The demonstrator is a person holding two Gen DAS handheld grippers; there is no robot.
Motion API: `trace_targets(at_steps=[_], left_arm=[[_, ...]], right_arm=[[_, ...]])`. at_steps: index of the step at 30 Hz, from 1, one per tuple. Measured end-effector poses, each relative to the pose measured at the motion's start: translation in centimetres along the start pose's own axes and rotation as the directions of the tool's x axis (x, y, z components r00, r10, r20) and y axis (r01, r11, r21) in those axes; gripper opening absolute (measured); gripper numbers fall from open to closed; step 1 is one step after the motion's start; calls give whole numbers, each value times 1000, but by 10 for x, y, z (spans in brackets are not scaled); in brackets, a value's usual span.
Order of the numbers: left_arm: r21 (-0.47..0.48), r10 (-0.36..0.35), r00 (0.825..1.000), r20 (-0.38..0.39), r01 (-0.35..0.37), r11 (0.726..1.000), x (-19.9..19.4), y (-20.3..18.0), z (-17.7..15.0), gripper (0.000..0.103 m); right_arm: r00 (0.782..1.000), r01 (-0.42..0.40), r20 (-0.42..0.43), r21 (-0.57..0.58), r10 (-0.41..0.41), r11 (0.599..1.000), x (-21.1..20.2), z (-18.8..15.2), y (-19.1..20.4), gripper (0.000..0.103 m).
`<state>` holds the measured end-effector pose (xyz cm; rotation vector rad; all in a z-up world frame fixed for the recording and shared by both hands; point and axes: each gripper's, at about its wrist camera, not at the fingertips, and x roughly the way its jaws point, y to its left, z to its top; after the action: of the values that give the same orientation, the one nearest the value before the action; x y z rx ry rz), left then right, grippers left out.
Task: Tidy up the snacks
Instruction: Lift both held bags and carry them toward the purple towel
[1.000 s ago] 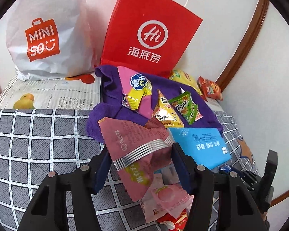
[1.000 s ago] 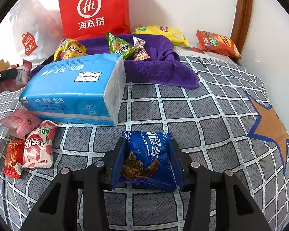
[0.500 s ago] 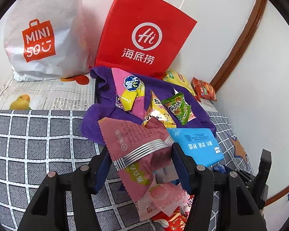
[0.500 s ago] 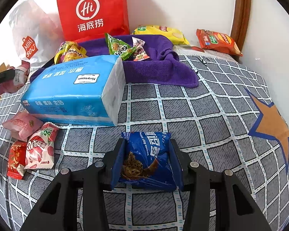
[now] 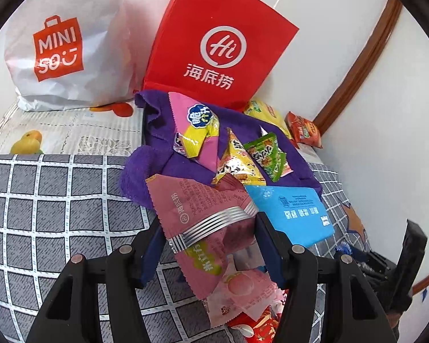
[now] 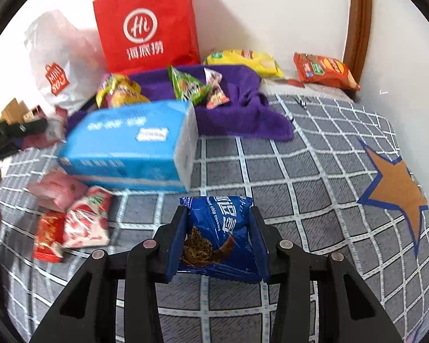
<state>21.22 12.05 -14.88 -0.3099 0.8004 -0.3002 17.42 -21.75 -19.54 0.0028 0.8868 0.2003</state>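
You are mid-carry with both hands. Your right claw (image 6: 218,238) is clamped on the glossy blue cookie packet (image 6: 218,228), just off the checked bedcover (image 6: 314,200), pads dimpling its crinkly foil. Your left claw (image 5: 207,238) pinches the flat pink wrapper (image 5: 197,214). Next, I judge, take both toward 12 o'clock and set them with the packets on the soft purple towel (image 6: 243,108).

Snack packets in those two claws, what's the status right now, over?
Left gripper shut on pink snack packet. Right gripper shut on blue cookie packet. Blue tissue pack lies ahead, before the purple towel.
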Motion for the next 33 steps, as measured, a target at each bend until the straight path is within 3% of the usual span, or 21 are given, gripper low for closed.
trace_targets(at_steps=[2,6,10,16,33], left_arm=[[-12,40,999,-11,-40,999,-2,2,0,59],[-56,8,999,-43,-11,998,-14,1,-7,59],[-7,43,998,-48,-43,999,-28,-23,-19,59],[42,64,997,-47,-62,997,-41,-70,-22,59],[143,50,998,-43,-43,989,-25,-139,18,59]], right_arm=[[1000,-2,4,-8,2,1000,-7,4,3,42],[999,23,45,-70,-20,997,-29,15,17,42],[998,-57,34,-69,60,996,-37,28,22,42],[995,-77,59,-87,83,993,-45,50,33,42],[992,-18,123,-45,23,999,-61,102,10,42]])
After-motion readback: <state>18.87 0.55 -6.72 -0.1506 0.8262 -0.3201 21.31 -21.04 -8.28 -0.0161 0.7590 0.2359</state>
